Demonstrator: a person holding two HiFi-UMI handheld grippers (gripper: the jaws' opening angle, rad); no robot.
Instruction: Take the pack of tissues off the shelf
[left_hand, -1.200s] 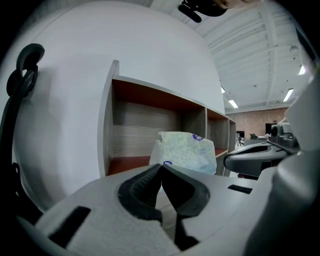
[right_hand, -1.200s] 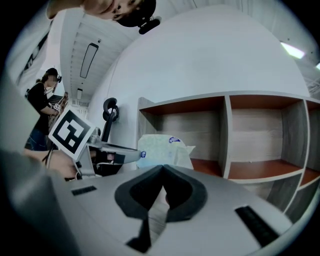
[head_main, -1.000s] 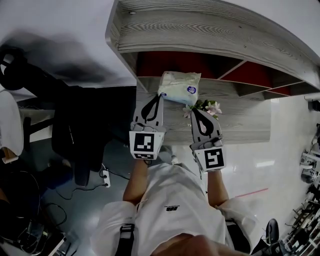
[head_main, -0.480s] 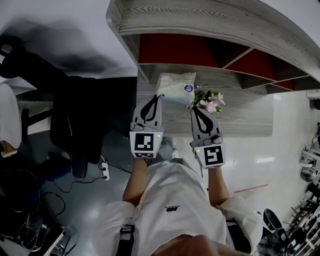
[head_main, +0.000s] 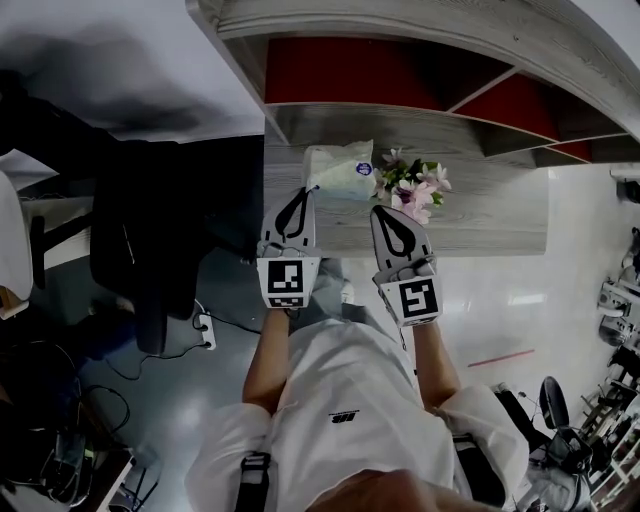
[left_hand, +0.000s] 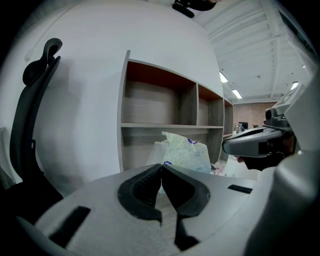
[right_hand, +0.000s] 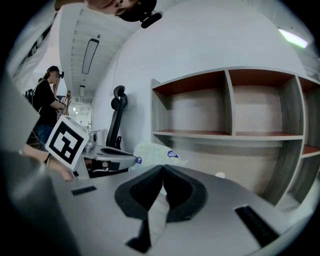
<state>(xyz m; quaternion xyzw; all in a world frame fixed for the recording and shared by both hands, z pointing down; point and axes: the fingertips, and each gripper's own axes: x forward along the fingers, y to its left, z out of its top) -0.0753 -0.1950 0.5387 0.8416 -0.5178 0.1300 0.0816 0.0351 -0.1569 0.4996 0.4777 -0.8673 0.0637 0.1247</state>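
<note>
L gripper (head_main: 302, 192): grey shell, black pads, jaws pinched on edge of pack of tissues (head_main: 338, 170). Pack is soft crinkly plastic, pale, w/ round blue label. It sits over lower board of shelf (head_main: 480, 205), near left end. R gripper (head_main: 386, 211): jaws together, nothing betw. Shelf has grey wood-grain boards, red back. Pink-white flowers (head_main: 413, 190) at mid of same board.

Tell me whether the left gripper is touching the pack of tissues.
Cannot tell. In the head view the left gripper ends at the pack of tissues; its own view hides the pack's base behind shut jaws.
</note>
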